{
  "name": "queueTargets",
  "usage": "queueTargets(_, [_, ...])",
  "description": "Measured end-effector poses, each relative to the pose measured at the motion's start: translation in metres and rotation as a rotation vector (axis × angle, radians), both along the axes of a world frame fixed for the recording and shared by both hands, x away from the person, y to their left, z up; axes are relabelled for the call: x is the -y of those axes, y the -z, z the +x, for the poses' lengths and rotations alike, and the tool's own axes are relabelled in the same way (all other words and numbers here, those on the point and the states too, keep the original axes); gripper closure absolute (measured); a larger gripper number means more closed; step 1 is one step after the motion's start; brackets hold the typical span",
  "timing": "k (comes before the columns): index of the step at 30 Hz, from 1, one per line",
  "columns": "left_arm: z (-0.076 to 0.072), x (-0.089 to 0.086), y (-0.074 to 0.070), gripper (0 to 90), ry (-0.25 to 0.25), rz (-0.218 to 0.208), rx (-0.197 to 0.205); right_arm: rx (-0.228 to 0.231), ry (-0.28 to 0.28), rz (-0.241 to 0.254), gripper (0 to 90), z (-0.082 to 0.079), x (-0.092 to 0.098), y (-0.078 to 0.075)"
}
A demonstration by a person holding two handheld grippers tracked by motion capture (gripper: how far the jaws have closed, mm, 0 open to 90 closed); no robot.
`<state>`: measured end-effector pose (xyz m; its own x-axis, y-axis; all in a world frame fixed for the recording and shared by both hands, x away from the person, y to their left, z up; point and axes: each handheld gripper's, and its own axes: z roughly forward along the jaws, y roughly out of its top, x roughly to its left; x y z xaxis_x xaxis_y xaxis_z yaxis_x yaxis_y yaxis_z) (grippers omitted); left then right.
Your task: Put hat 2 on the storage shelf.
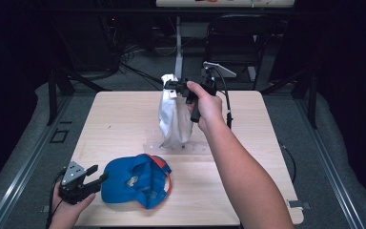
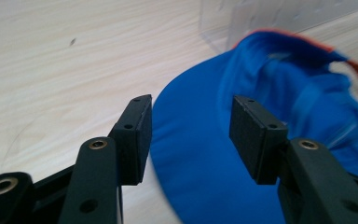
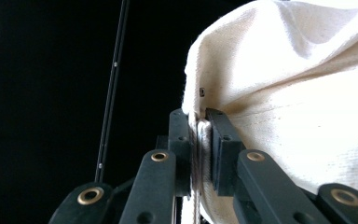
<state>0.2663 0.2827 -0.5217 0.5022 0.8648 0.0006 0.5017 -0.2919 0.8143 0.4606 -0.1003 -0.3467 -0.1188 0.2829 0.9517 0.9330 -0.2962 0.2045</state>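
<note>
**A:** From the high view, how far along is this?

**B:** About halfway, I'd judge. The right gripper has the white cloth bag pinched at its top edge and holds it up, so it hangs over the middle of the table toward the far edge, its bottom resting on a clear plastic sheet. The blue cap is not in the bag yet; it lies near the table's near-left corner.

**A:** And the left gripper?

**B:** It sits at the near-left edge, jaws spread, tips just beside the cap's left side.

**A:** What does the left gripper view add?

**B:** The left gripper stands wide with nothing clamped. The cap lies just ahead, its rounded blue edge reaching into the gap between the pads, which do not press on it.

**A:** And the right gripper view?

**B:** The right gripper is closed tight on the bag's seamed edge, the cloth bulging up and to the right. What's left, I'd say: grasp the cap and get it into the bag.
</note>
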Motion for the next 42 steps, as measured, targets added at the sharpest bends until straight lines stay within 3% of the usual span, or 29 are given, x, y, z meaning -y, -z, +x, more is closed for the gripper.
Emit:
queueTargets(4, [0.009,0.022,-0.013,50.4,0.049,0.027,0.035,0.004,-0.024,0.001,81.5,0.002,-0.015,-0.003])
queueTargets(8, [0.023,0.057,-0.026,50.4,0.116,0.029,0.071,0.005,-0.056,-0.007,81.4,0.001,-0.028,-0.004])
queueTargets(9, [0.023,0.057,-0.026,50.4,0.116,0.029,0.071,0.005,-0.056,-0.007,81.4,0.001,-0.028,-0.004])
queueTargets(11, [0.028,0.074,-0.029,50.4,0.149,0.024,0.082,0.007,-0.069,-0.008,81.4,0.001,-0.034,-0.004])
queueTargets(18, [0.046,0.107,-0.032,53.9,0.168,-0.013,0.08,0.004,-0.094,-0.001,81.4,0.003,-0.042,-0.001])
queueTargets(21, [0.053,0.122,-0.032,56.7,0.189,0.0,0.076,0.003,-0.093,-0.001,81.4,0.002,-0.042,-0.001])
queueTargets(25, [0.062,0.139,-0.03,60.6,0.193,0.065,0.071,0.007,-0.094,-0.003,81.4,0.001,-0.039,-0.001])
queueTargets(29, [0.068,0.148,-0.029,67.0,0.19,0.074,0.071,0.006,-0.091,-0.001,81.3,0.0,-0.035,-0.001])
queueTargets(33, [0.071,0.151,-0.027,80.7,0.201,0.101,0.066,0.007,-0.086,0.004,81.3,-0.002,-0.03,0.001])
queueTargets(37, [0.07,0.149,-0.027,84.0,0.207,0.125,0.088,0.011,-0.078,0.001,81.4,-0.003,-0.026,0.0])
queueTargets(39, [0.071,0.147,-0.027,84.7,0.209,0.123,0.087,0.012,-0.077,-0.002,81.3,-0.004,-0.025,0.0])
queueTargets(42, [0.071,0.138,-0.026,84.9,0.188,0.062,0.069,0.01,-0.077,-0.008,81.3,-0.004,-0.023,0.001])
